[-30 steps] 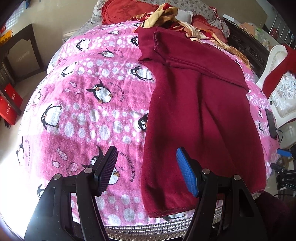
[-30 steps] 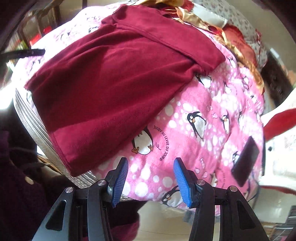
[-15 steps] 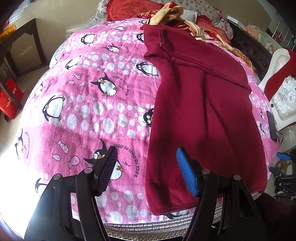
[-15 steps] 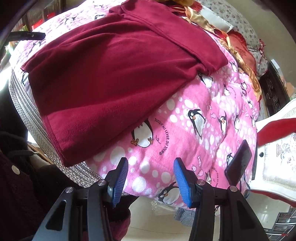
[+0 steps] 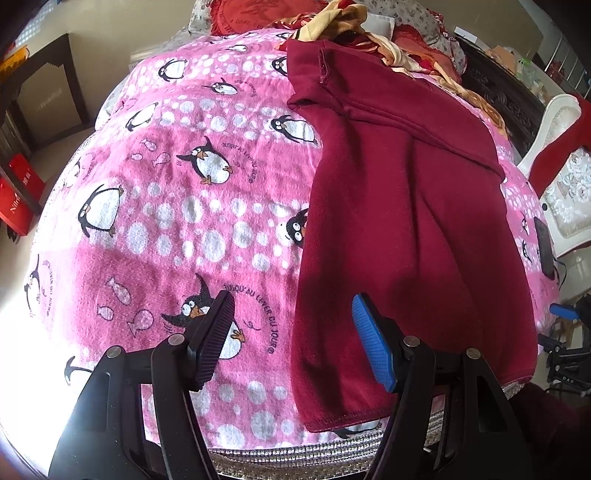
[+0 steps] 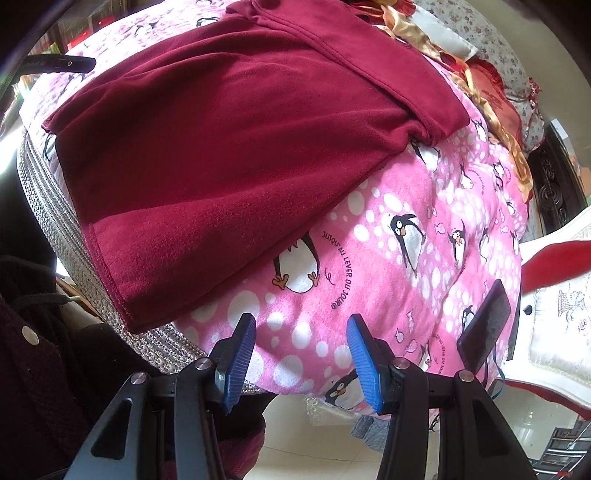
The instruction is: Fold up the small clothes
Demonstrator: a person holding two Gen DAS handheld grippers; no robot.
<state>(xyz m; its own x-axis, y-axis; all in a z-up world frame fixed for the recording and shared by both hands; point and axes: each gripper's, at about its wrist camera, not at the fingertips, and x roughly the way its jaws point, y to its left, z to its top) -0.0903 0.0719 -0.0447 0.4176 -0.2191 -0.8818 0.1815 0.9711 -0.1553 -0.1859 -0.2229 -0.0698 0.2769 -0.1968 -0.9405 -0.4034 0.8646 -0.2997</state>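
1. The maroon fleece garment (image 5: pixel 406 221) lies flat on the pink penguin blanket (image 5: pixel 184 206) covering the bed.
2. A dark phone (image 6: pixel 485 328) lies near the blanket's edge; crumpled fabrics (image 5: pixel 343 18) lie beyond.
3. The left gripper (image 5: pixel 293 341) hovers over the hem, fingers released; the right gripper (image 6: pixel 301 358), released, hangs beside the garment.

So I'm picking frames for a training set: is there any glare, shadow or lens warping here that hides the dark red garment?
Left wrist view: sunlight blows out the lower left of the pink penguin blanket, and a soft shadow crosses the dark red garment, which still reads clearly. Right wrist view: the garment is evenly lit and sharp, with a glare patch at the left edge. Both views bulge from the fisheye and go dark at the corners.
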